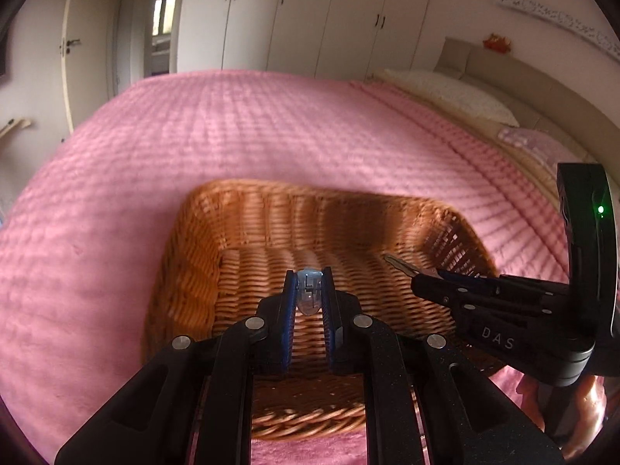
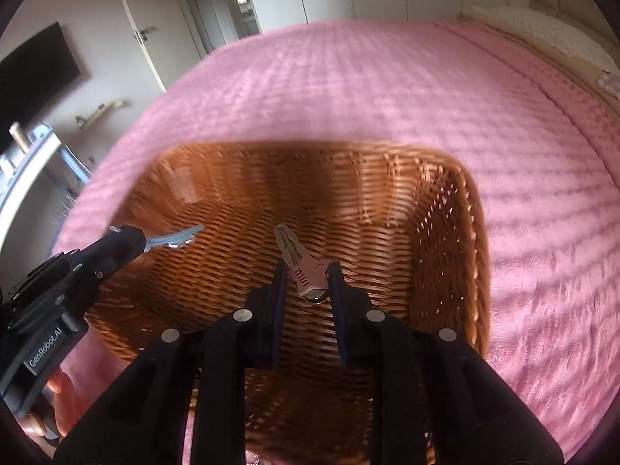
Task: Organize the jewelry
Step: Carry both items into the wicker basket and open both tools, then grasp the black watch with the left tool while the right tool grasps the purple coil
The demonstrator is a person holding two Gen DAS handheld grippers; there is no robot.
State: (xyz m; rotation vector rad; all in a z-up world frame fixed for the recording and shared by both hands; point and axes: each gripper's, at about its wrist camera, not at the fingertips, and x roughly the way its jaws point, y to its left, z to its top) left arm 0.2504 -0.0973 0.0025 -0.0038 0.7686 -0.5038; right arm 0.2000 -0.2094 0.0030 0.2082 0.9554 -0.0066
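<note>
A brown wicker basket (image 1: 271, 217) lies on the pink bedspread; it also shows in the right wrist view (image 2: 438, 201). My left gripper (image 1: 309, 277) is shut on a light blue hair clip (image 1: 309, 292) and holds it over the basket's inside. The same clip (image 2: 176, 238) sticks out of the left gripper (image 2: 135, 242) in the right wrist view. My right gripper (image 2: 308, 271) is shut on a silver metal hair clip (image 2: 300, 267) above the basket floor. In the left wrist view the right gripper (image 1: 428, 277) comes in from the right with the silver clip (image 1: 401, 264).
The pink bedspread (image 1: 232, 128) surrounds the basket. Pillows (image 1: 449, 93) and a headboard lie at the far right. White wardrobes (image 1: 310, 11) and a door (image 1: 87, 38) stand behind the bed. A desk with a dark screen (image 2: 35, 66) stands at the left.
</note>
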